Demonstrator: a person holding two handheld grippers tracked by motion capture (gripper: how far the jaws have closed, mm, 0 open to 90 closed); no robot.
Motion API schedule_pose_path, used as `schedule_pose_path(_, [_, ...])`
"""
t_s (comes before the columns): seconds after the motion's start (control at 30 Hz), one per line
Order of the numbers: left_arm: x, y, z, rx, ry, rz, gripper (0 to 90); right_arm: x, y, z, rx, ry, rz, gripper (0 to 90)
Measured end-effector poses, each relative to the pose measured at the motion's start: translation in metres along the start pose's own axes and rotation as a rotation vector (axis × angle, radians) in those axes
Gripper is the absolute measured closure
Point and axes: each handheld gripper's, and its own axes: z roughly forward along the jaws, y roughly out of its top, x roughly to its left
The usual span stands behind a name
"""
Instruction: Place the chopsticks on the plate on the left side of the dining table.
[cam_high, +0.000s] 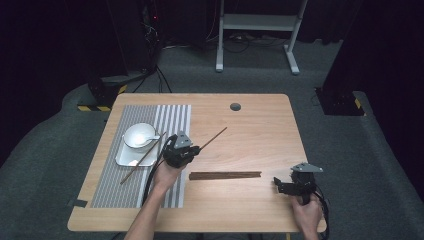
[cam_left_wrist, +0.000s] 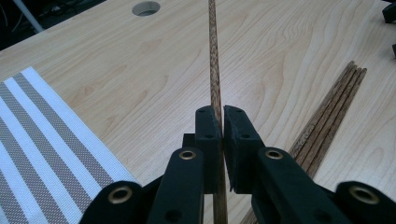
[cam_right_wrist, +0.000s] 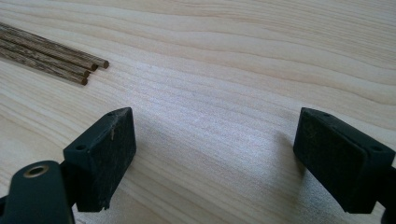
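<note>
Chopstick (cam_left_wrist: 214, 56), dark speckled wood, single: clamped between the pads of the left tongs (cam_left_wrist: 222, 122), jaws closed tight on it, the shaft running straight ahead of the tips over bare table (cam_left_wrist: 140, 70) and backward beneath the tongs' body. In the high view the left tongs (cam_high: 192, 149) sit at the right edge of the striped placemat (cam_high: 170, 117), the held stick (cam_high: 212, 136) slanting up and away to the far right, nothing lying under its free end. Bundle of further chopsticks (cam_high: 225, 175): flat on the table just to the near right of the left tongs, between the two hands; in the left gripper view it lies (cam_left_wrist: 327, 121) close beside the right jaw, apart from the held stick. Second loose chopstick (cam_high: 142, 159): laid aslant to the left of the left tongs, across the white plate (cam_high: 125, 157) carrying a bowl (cam_high: 137, 135) and spoon. Right tongs (cam_high: 281, 186): near the table's front right corner, jaws spread wide, nothing between them (cam_right_wrist: 210, 154); bundle ends (cam_right_wrist: 88, 70) lie off to their far left, well apart. Open wood extends ahead of both tongs to the far edge, broken by one round cable hole (cam_high: 235, 106).
</note>
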Motion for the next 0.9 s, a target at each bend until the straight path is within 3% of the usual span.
schedule_pose_path(0.9, [0.007,-0.015,-0.029,-0.021,0.042,-0.014,84.3,0.0,0.0,0.0,-0.001,0.0,-0.003,12.8])
